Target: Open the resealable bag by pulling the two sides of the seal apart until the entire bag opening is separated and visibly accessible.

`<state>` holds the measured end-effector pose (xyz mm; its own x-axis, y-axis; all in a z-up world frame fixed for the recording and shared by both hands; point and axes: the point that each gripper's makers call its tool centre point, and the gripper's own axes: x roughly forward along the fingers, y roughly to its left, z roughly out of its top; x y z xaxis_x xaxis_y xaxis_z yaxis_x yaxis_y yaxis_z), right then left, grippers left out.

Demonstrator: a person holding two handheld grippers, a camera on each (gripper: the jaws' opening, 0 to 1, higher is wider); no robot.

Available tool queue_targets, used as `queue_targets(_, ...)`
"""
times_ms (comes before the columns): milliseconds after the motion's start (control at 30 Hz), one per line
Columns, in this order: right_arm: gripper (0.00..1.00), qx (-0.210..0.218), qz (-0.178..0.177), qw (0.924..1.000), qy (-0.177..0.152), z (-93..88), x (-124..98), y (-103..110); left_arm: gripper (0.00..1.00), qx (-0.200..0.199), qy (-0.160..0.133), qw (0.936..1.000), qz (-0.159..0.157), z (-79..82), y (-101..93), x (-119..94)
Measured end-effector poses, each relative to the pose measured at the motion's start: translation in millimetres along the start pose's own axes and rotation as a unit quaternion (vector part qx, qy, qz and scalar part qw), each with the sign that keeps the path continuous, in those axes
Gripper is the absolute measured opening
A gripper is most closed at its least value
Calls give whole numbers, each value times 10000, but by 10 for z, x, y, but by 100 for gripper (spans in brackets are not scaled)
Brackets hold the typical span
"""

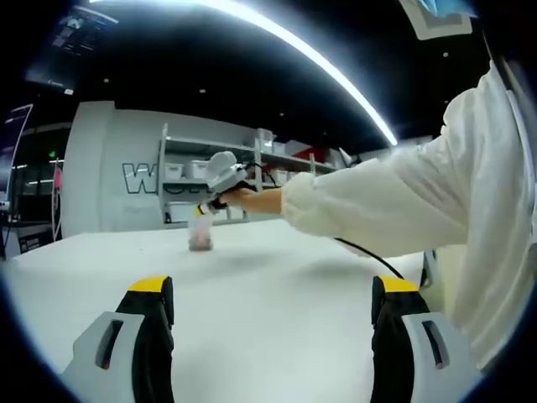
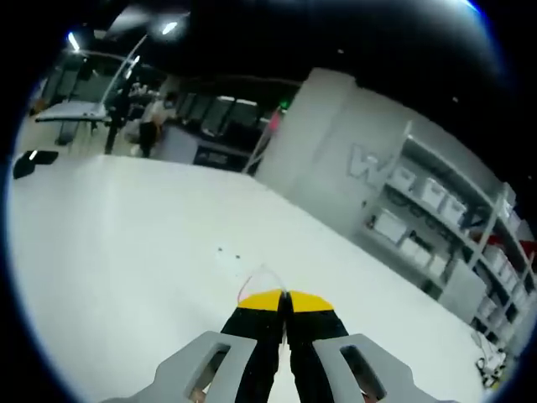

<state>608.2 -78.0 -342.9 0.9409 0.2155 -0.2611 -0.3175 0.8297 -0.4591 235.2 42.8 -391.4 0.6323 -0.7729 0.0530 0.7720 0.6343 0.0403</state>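
left gripper (image 1: 273,306) sat low over the white table (image 1: 277,336), jaws spread wide with nothing between them. the resealable bag (image 1: 200,232) stood straight ahead of it, well apart, upright on the table with something dark and pinkish in the bottom.

right gripper (image 1: 220,180) showed in the left gripper view coming in from the right on a white-sleeved arm (image 1: 394,197), reaching over the table to the bag's top. in the right gripper view its jaws were pressed together at the yellow tips (image 2: 284,300), and a thin clear edge of the bag (image 2: 262,280) poked out just past them. i judged it was pinching one side of the seal, though how much film it held was too small to tell.

bag's long axis ran vertical, seal at the top. right gripper was the one at the bag; left was the far one and would have to travel forward to reach the opposite lip.

left gripper view gave the whole bag and its contents, plus the shelving (image 1: 252,168) behind. right gripper view gave the closed tips up close and two small specks (image 2: 228,251) on the table.
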Motion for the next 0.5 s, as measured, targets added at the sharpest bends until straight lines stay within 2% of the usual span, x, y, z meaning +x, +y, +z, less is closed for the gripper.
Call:
queue_targets(67, 0, -9, 4, 10000, -20, 36, 11, 21, 97, -16, -7, 10000, -3, 0, -3, -4)
queue_targets(200, 0, 191, 241, 9995, 2, 79, 4, 160, 97, -43, -38, 10000, -1, 6, -6, -10)
queue_targets(300, 0, 454, 490, 9977, 70, 63, -21, 288, 97, -56, -56, 10000, -3, 8, -11, -17)
queue_targets(367, 0, 788, 693, 9944, 127, 46, -30, 390, 97, -67, -77, 9999, -4, 15, -6, -14)
queue_targets(500, 0, 897, 755, 9929, 191, 3, -3, 464, 98, -92, -106, 9999, -10, 24, -2, -20)
